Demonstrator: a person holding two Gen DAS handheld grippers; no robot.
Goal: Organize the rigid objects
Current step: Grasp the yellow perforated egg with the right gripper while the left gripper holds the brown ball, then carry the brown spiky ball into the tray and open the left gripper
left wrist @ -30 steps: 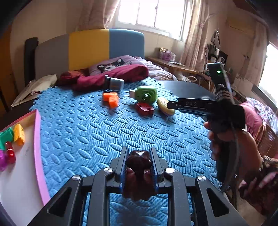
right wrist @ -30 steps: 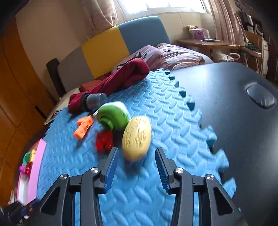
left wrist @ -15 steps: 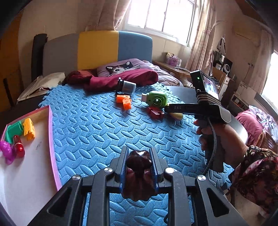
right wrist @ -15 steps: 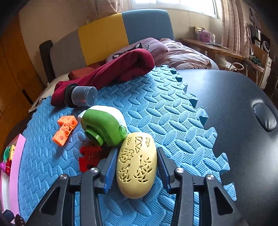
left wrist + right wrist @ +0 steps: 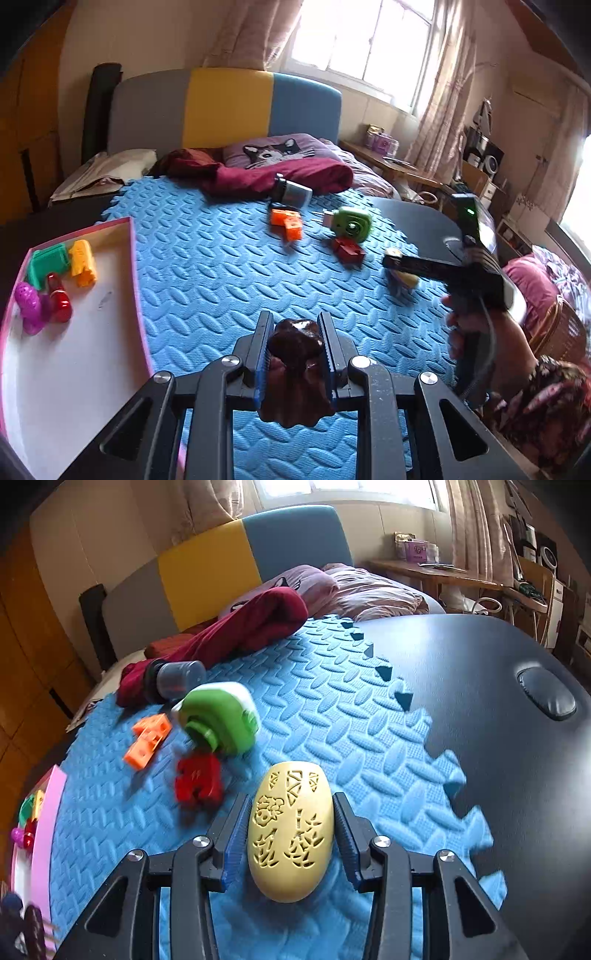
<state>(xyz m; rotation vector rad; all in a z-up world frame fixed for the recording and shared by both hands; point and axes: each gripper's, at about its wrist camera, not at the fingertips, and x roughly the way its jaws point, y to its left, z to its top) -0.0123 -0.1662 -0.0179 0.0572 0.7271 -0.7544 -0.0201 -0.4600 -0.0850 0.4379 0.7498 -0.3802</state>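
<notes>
My left gripper (image 5: 295,321) is shut on a dark brown figure (image 5: 295,365) and holds it above the blue foam mat (image 5: 207,273), right of the pink-rimmed tray (image 5: 135,266). My right gripper (image 5: 291,805) is shut on a pale yellow carved egg (image 5: 290,830), lifted off the mat (image 5: 332,716); it also shows in the left wrist view (image 5: 400,271). On the mat lie a green round toy (image 5: 221,720), a red piece (image 5: 197,781), an orange block (image 5: 147,740) and a grey cup (image 5: 177,679).
The tray holds a green piece (image 5: 48,262), a yellow piece (image 5: 83,262), a red pin (image 5: 59,304) and a purple egg (image 5: 27,306). A dark red cloth (image 5: 280,177) lies at the mat's far edge. A black table (image 5: 498,701) lies right of the mat.
My right gripper closed on the yellow egg and lifted it back from the other toys. My left gripper drew back with the brown figure, so more of the tray shows.
</notes>
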